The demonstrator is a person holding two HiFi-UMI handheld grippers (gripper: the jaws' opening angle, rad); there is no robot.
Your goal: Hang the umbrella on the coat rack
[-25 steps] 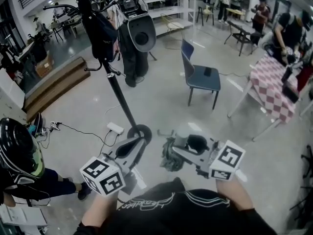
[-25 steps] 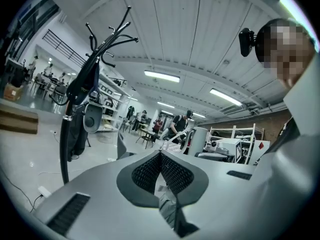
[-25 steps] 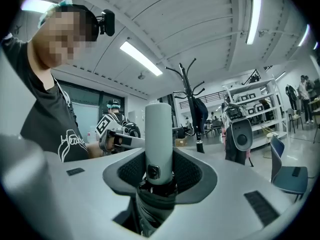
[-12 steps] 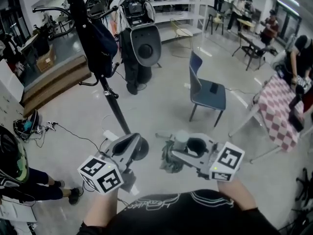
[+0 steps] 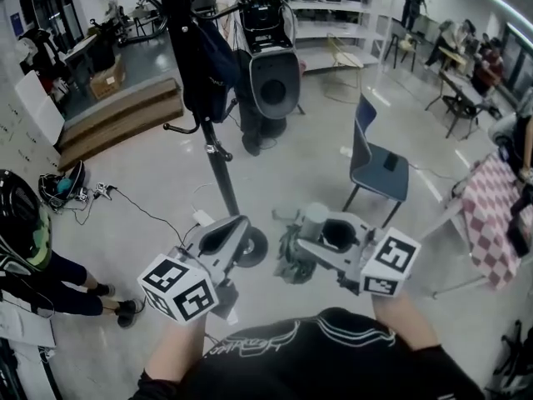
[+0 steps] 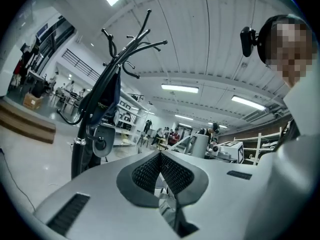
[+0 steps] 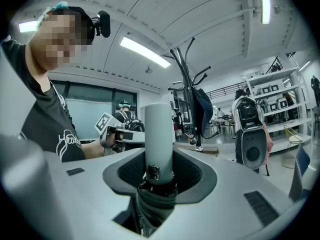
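Note:
The black coat rack (image 5: 220,167) stands just ahead, a dark garment (image 5: 205,63) hanging from its hooks and its round base (image 5: 252,247) beside my left gripper. My right gripper (image 5: 321,240) is shut on the folded umbrella. The pale grey handle (image 7: 158,134) sticks up between the pads, and the dark folded canopy (image 5: 291,262) hangs below. The rack (image 7: 188,86) shows beyond the handle in the right gripper view. My left gripper (image 5: 223,238) is shut with nothing in it, its pads (image 6: 161,170) meeting, and the rack (image 6: 111,79) rises to its left.
A white robot (image 5: 271,61) stands behind the rack. A blue chair (image 5: 379,158) and a checkered table (image 5: 498,213) are at the right. At the left a person with a helmet (image 5: 18,230) sits on the floor. A cable and power strip (image 5: 202,217) lie near the rack base.
Both grippers have moved forward toward the coat rack, whose base now lies next to the left gripper. The umbrella stays in the right gripper's grip.

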